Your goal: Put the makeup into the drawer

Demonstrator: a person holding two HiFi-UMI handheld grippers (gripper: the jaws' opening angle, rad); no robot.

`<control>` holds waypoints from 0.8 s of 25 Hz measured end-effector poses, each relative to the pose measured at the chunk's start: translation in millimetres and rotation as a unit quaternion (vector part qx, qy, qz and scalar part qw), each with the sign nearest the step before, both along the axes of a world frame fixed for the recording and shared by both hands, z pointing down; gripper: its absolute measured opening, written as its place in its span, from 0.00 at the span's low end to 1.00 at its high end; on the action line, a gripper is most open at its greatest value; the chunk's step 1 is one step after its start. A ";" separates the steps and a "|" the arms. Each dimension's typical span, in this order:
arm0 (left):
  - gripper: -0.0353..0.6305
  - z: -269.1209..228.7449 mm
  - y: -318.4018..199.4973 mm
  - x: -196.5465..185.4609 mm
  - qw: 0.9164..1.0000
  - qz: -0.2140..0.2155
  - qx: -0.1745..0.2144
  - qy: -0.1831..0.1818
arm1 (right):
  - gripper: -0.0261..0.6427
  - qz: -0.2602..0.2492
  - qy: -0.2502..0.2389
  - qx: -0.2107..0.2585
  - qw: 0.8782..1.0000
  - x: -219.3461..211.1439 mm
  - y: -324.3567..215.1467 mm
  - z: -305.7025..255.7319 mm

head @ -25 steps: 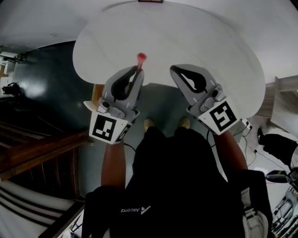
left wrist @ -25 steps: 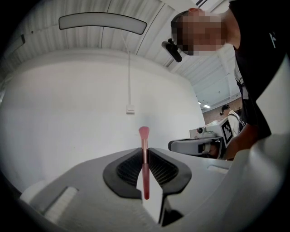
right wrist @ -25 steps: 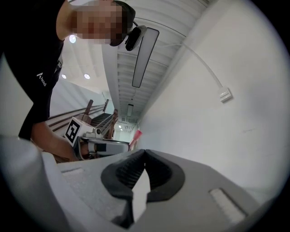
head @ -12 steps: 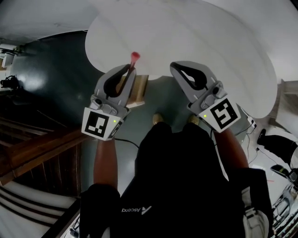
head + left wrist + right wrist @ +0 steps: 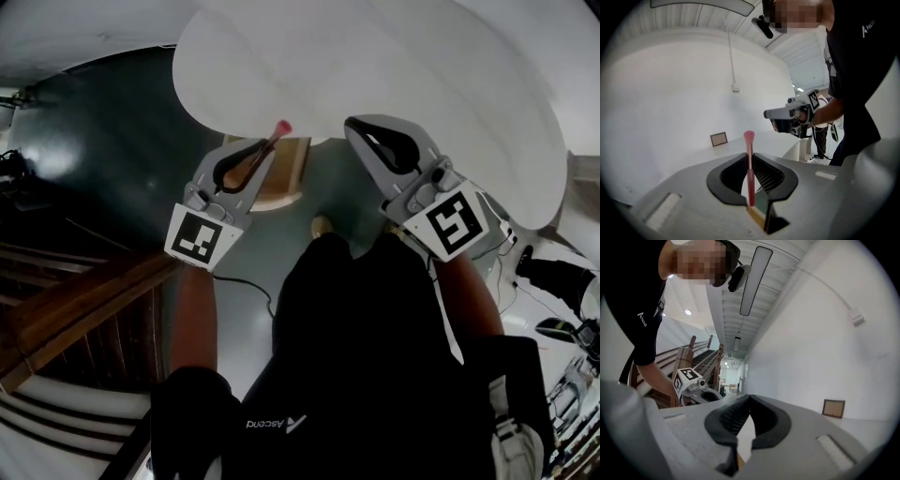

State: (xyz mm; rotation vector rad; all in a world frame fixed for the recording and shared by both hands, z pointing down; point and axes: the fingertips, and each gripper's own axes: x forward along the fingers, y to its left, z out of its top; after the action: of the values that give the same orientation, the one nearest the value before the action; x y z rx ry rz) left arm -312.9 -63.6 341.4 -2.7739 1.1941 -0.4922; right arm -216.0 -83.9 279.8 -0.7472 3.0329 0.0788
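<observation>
A slim makeup brush [image 5: 749, 168] with a pink handle and pink tuft stands upright between the jaws of my left gripper [image 5: 749, 155], which is shut on it. In the head view the brush tip [image 5: 281, 127] pokes past the left gripper [image 5: 266, 146] at the near edge of the white table [image 5: 375, 66]. A wooden drawer [image 5: 292, 171] stands open just under that edge, beneath the left gripper. My right gripper [image 5: 356, 123] hovers beside it over the table's rim. Its jaws [image 5: 749, 397] meet at the tips with nothing between them.
A small brown picture frame [image 5: 718, 138] leans on the far wall at the back of the table. The person's legs and shoes [image 5: 322, 225] are below the grippers. A wooden stair rail [image 5: 84, 300] runs at the left and cables lie on the floor at the right.
The left gripper has come back from over the table top, down toward the table's near edge, carrying the brush to above the open drawer. The right gripper has barely shifted in the picture.
</observation>
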 end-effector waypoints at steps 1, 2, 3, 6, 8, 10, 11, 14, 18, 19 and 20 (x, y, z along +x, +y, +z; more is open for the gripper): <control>0.13 9.0 1.4 -5.0 1.000 0.005 -0.008 -0.009 | 0.04 0.000 0.002 -0.001 1.000 -4.6 0.3 2.2; 0.13 17.8 2.8 -10.4 1.000 0.010 -0.016 -0.019 | 0.04 0.001 0.004 -0.002 1.000 -9.5 0.9 4.1; 0.13 26.8 4.1 -16.1 0.999 0.015 -0.023 -0.029 | 0.04 0.002 0.006 -0.003 1.000 -14.4 1.6 5.7; 0.13 57.5 6.7 -30.8 0.997 0.035 -0.040 -0.062 | 0.04 0.005 0.012 -0.008 1.000 -26.9 3.5 11.4; 0.13 79.7 6.9 -36.4 0.993 0.049 -0.059 -0.089 | 0.04 0.007 0.015 -0.010 1.000 -31.5 3.0 16.0; 0.13 103.0 5.9 -39.9 0.988 0.062 -0.081 -0.119 | 0.04 0.010 0.019 -0.013 1.000 -33.3 1.6 21.0; 0.13 115.3 5.3 -42.4 0.984 0.068 -0.094 -0.134 | 0.04 0.012 0.021 -0.015 1.000 -34.1 1.3 23.7; 0.13 152.5 5.1 -51.5 0.971 0.088 -0.134 -0.179 | 0.04 0.016 0.029 -0.017 0.999 -38.9 2.1 30.3; 0.13 195.1 1.6 -59.7 0.953 0.113 -0.174 -0.220 | 0.04 0.023 0.039 -0.023 0.999 -41.9 0.2 38.5; 0.13 204.5 0.0 -61.0 0.949 0.117 -0.182 -0.228 | 0.04 0.026 0.041 -0.025 0.999 -41.3 -1.0 40.5; 0.13 213.4 -1.9 -61.5 0.946 0.122 -0.189 -0.235 | 0.04 0.028 0.043 -0.028 0.998 -40.1 -2.4 42.7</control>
State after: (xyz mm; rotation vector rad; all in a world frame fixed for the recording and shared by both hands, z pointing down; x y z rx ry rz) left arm -374.4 -65.6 554.9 -2.7845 0.6965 -1.3805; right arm -256.1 -86.2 322.5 -0.8563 3.1068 0.0291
